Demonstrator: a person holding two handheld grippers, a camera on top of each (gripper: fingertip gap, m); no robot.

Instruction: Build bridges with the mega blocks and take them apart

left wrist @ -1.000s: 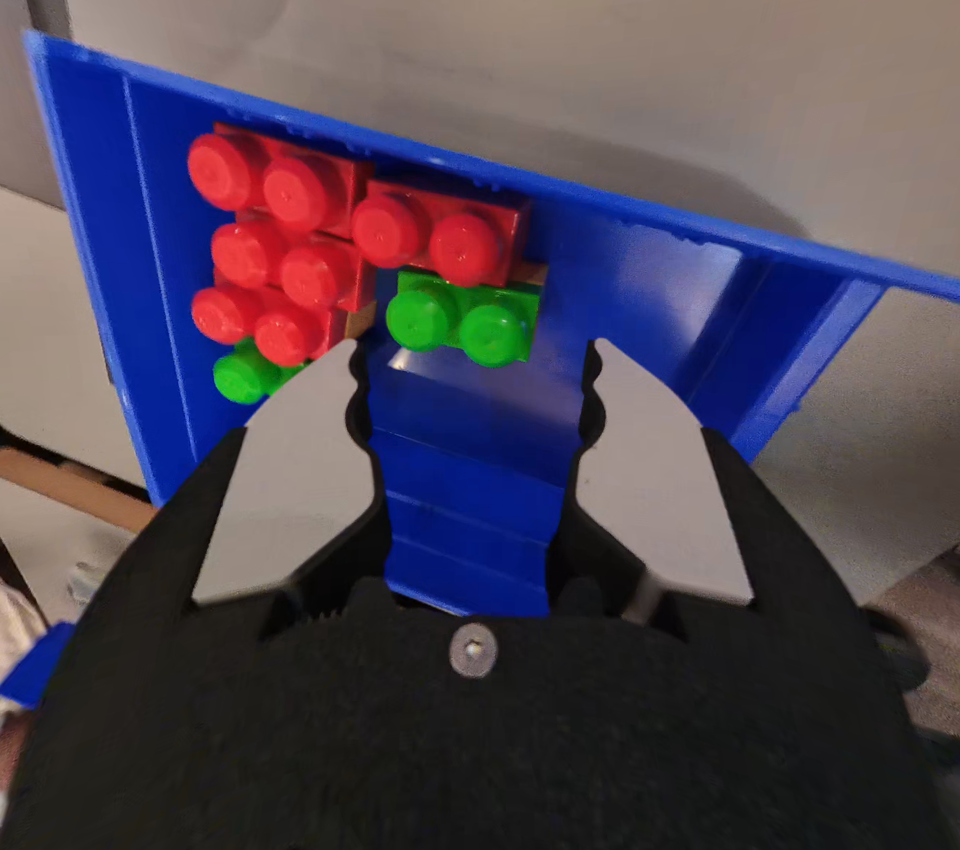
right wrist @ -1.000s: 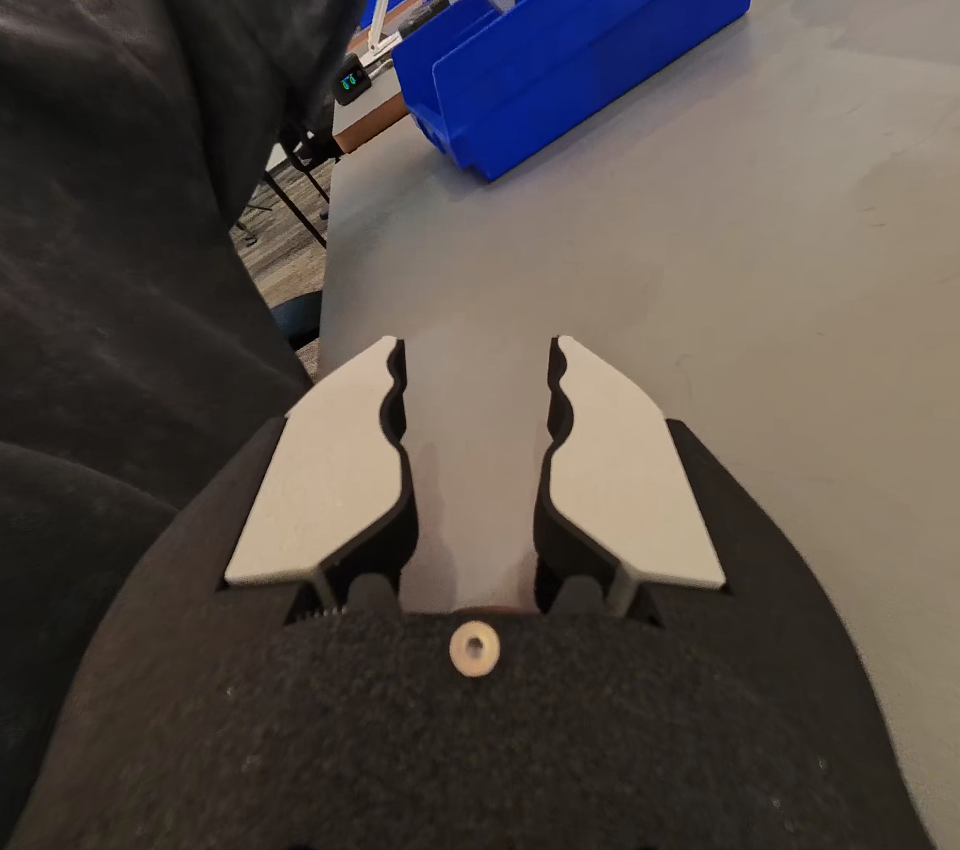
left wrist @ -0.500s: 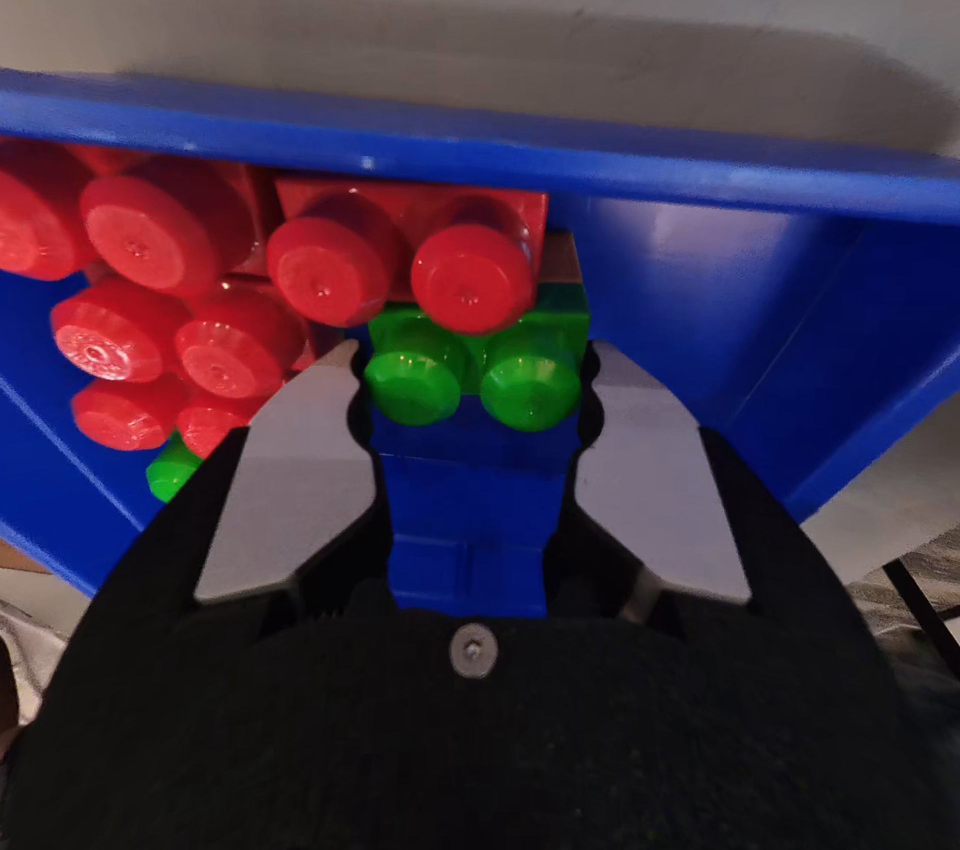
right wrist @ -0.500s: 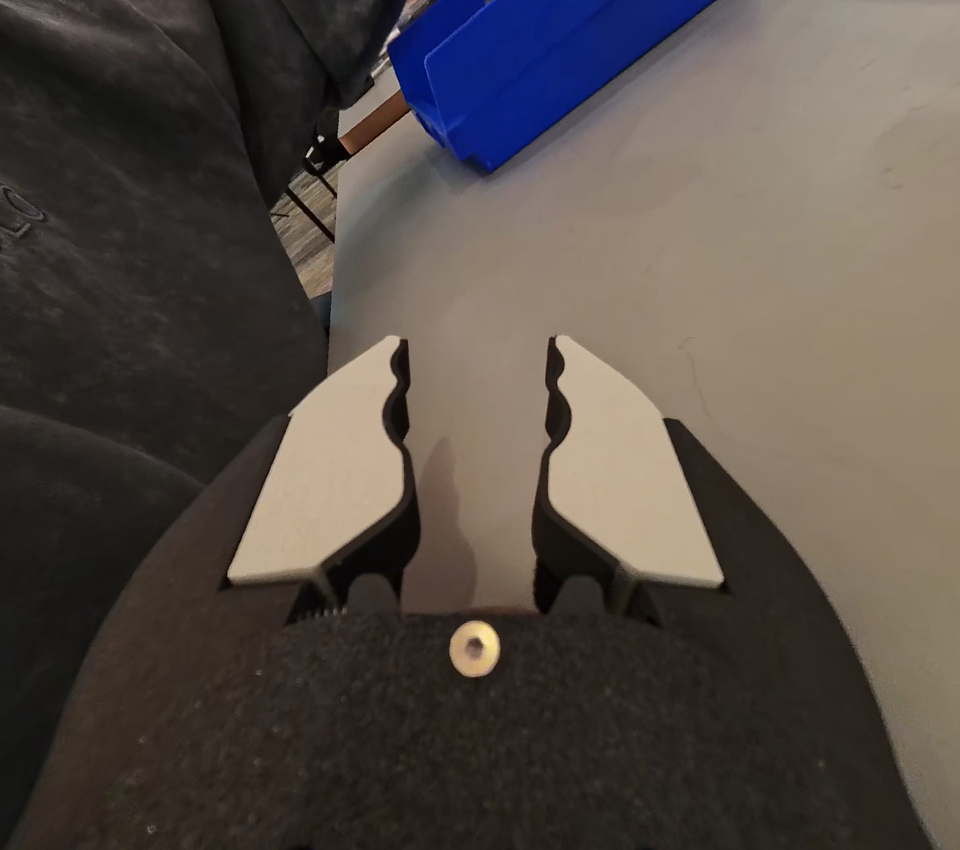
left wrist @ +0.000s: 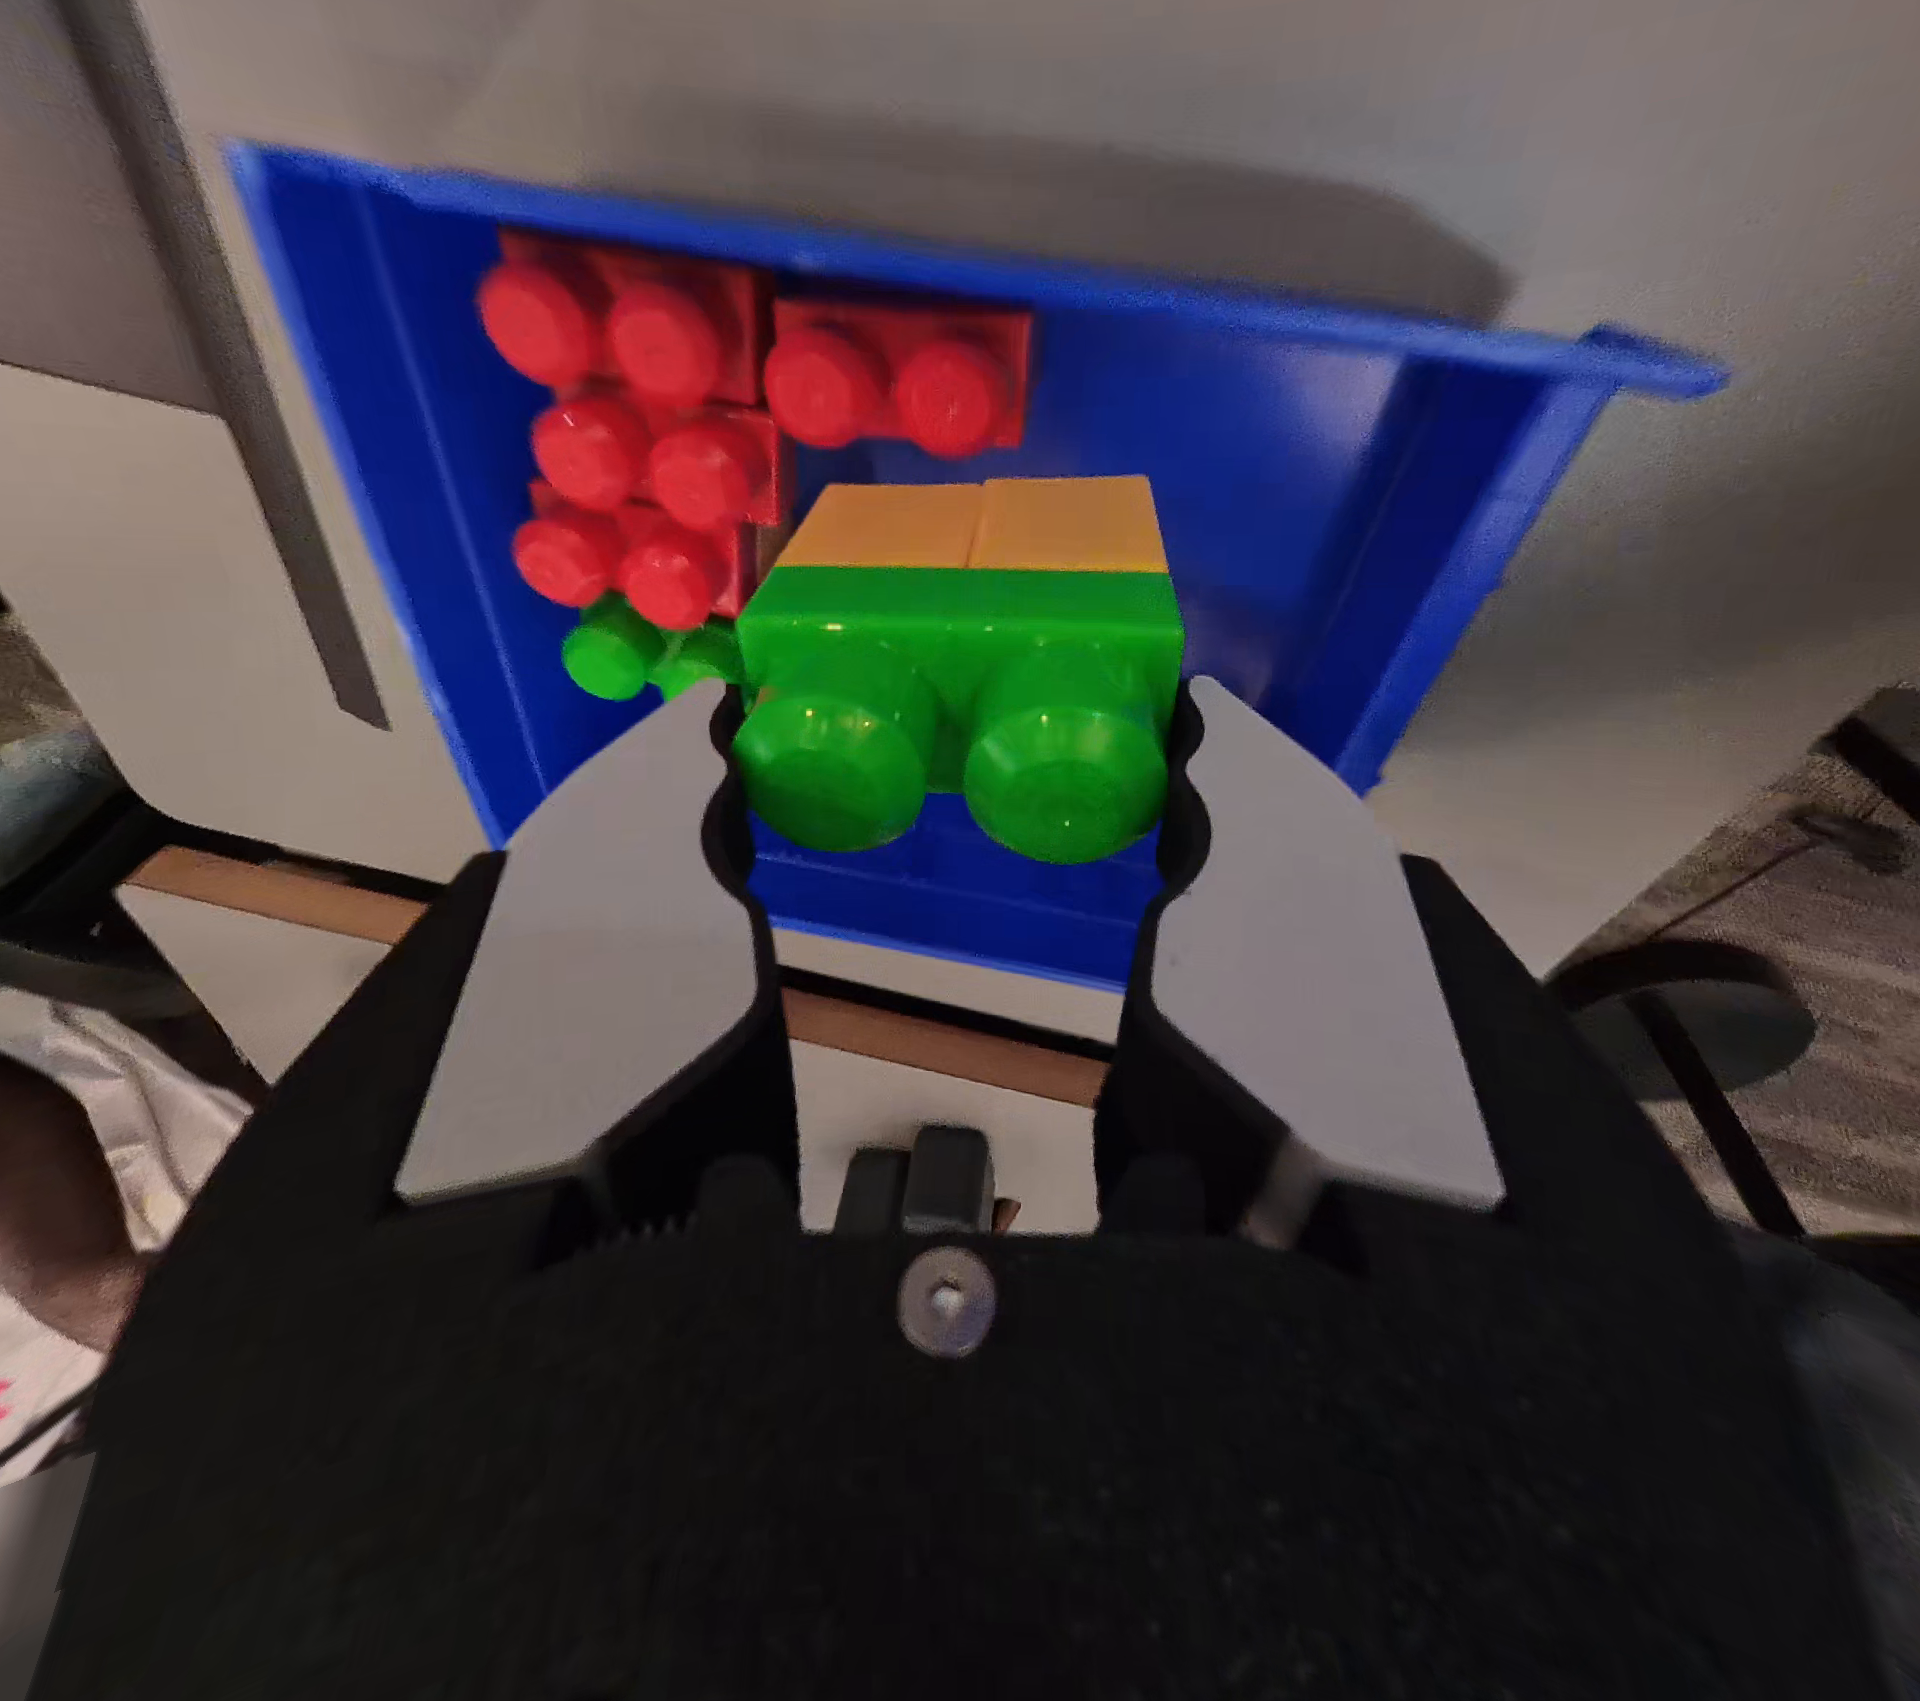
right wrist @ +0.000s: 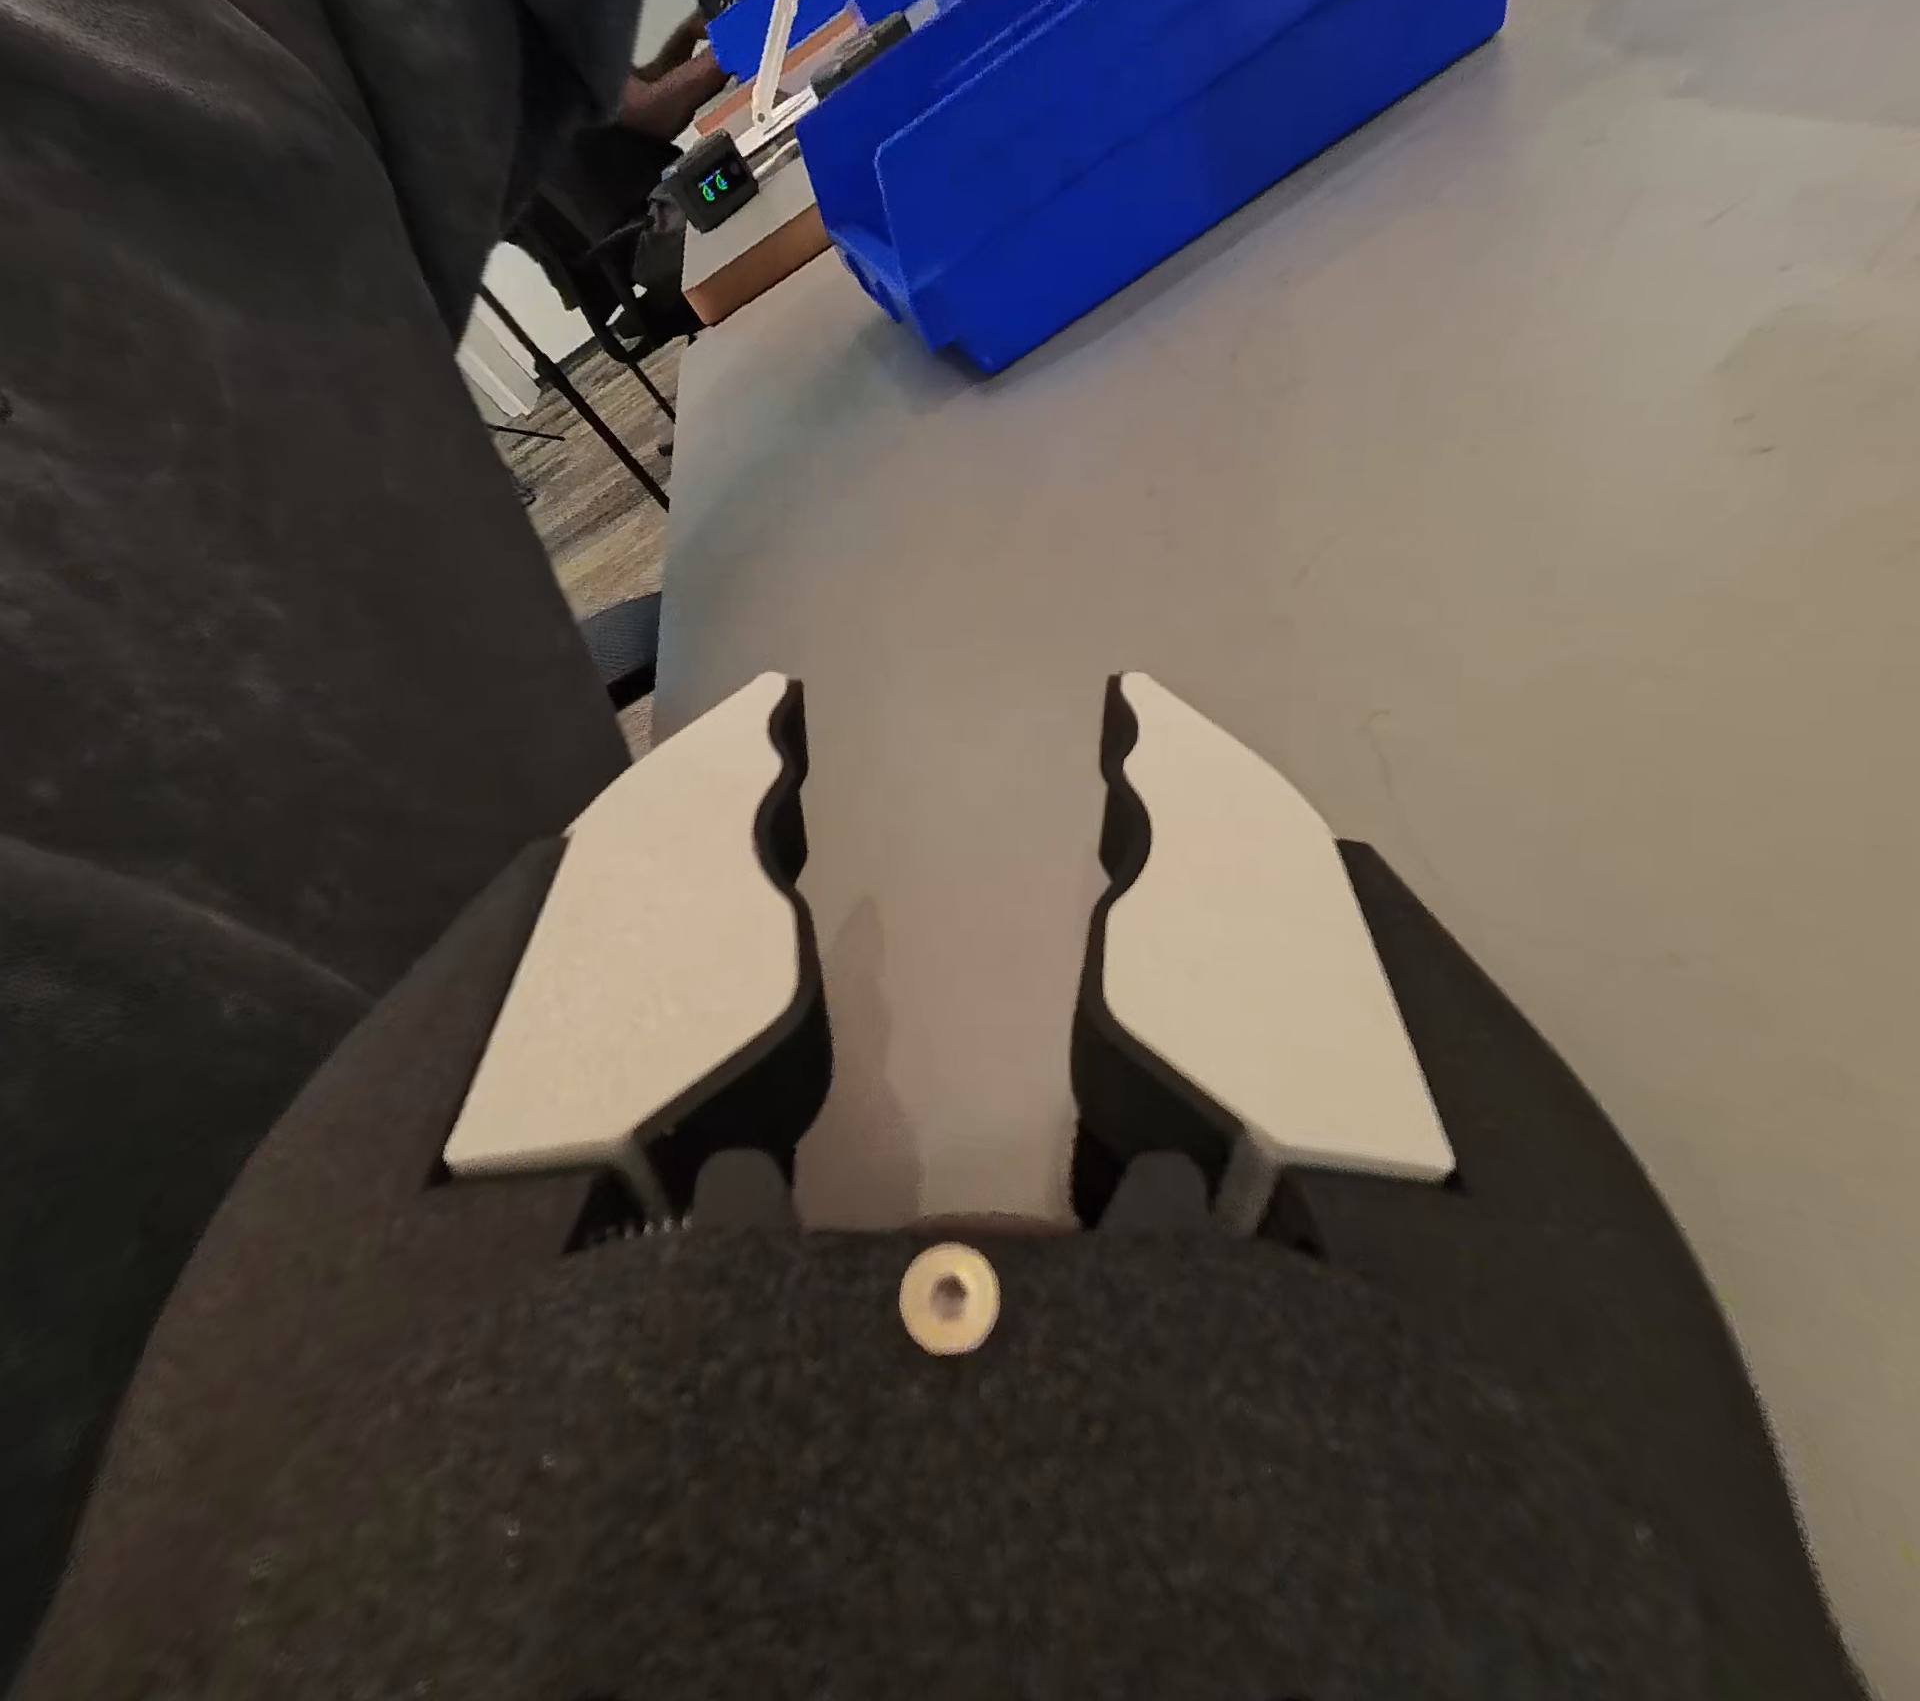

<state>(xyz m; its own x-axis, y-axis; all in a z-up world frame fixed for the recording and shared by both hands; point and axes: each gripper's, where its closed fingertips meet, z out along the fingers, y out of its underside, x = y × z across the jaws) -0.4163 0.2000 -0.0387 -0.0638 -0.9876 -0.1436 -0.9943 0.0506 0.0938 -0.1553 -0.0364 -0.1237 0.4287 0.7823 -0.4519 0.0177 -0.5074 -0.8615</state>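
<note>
Green-and-orange block stack, now lifted above blue bin, apparently between left jaws; right jaws apart, empty.

Four red blocks, two green blocks, one bin

text: none readable | small black device: green glowing marks, too small to make out
</note>
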